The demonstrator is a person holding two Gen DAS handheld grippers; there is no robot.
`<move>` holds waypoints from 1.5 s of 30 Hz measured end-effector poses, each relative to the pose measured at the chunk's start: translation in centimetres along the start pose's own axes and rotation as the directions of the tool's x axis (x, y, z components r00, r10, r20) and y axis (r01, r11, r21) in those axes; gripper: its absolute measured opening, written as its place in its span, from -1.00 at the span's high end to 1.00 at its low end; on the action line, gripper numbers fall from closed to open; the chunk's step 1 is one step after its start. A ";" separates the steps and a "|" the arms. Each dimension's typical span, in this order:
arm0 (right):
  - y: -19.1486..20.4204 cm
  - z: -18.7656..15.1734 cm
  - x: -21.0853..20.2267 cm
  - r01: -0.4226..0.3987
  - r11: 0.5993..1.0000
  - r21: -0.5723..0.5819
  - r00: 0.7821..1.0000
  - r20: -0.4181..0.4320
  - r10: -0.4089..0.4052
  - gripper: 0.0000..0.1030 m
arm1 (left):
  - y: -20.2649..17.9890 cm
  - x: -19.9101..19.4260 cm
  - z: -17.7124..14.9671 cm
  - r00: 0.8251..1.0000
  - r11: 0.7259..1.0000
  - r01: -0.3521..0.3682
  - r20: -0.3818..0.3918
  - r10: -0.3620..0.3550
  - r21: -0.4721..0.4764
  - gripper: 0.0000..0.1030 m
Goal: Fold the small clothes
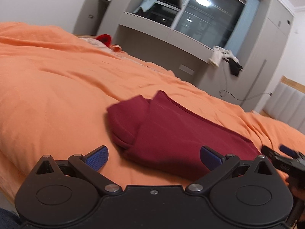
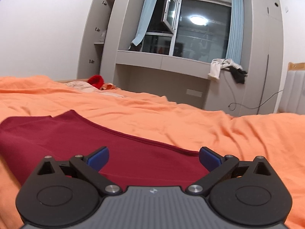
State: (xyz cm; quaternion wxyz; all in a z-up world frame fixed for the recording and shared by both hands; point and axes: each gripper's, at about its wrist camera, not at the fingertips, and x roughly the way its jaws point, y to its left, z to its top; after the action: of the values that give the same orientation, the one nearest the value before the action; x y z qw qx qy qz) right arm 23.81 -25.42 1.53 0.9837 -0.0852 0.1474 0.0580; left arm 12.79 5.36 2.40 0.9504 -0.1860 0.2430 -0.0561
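A dark red garment [image 1: 171,129] lies folded on the orange bedspread [image 1: 47,95], its rounded folded edge towards the left. My left gripper [image 1: 154,154] hovers just short of its near edge, open, with nothing pressed between the blue pads [image 1: 97,157]. At the right edge of that view, the blurred right gripper [image 1: 282,156] sits beside the garment's right end. In the right wrist view the same garment [image 2: 76,139] spreads flat to the left. The right gripper [image 2: 154,157] stands open over its near right part, its pads [image 2: 209,158] apart from the cloth.
A bright red item [image 2: 96,81] and a pale patterned cloth lie at the bed's far end. Grey cabinets and a window ledge [image 2: 162,61] stand behind the bed, with white and black clothes [image 2: 226,66] draped on it. A cable [image 2: 247,105] hangs at right.
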 end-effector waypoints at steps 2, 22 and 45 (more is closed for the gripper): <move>0.3 0.3 0.3 -0.018 1.000 0.025 1.000 -0.011 0.018 -0.99 | -0.3 0.4 -0.2 1.000 1.000 0.017 -0.013 -0.017 0.006 -0.99; 5.2 -3.1 0.7 -0.055 0.998 0.018 0.991 -0.119 0.057 -0.99 | -0.4 2.3 -0.5 0.995 0.998 0.069 -0.074 -0.068 0.006 -0.99; 6.3 -4.6 -0.4 0.027 0.999 -0.030 0.997 -0.075 -0.029 -0.99 | -1.2 5.5 0.0 0.995 0.991 0.027 -0.088 -0.038 -0.130 -0.99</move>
State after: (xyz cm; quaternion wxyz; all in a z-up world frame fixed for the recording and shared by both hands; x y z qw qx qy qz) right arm 21.26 -20.11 -3.59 0.9768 -0.1036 0.1824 0.0432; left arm 17.59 3.18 0.36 0.9234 -0.2480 0.2858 -0.0642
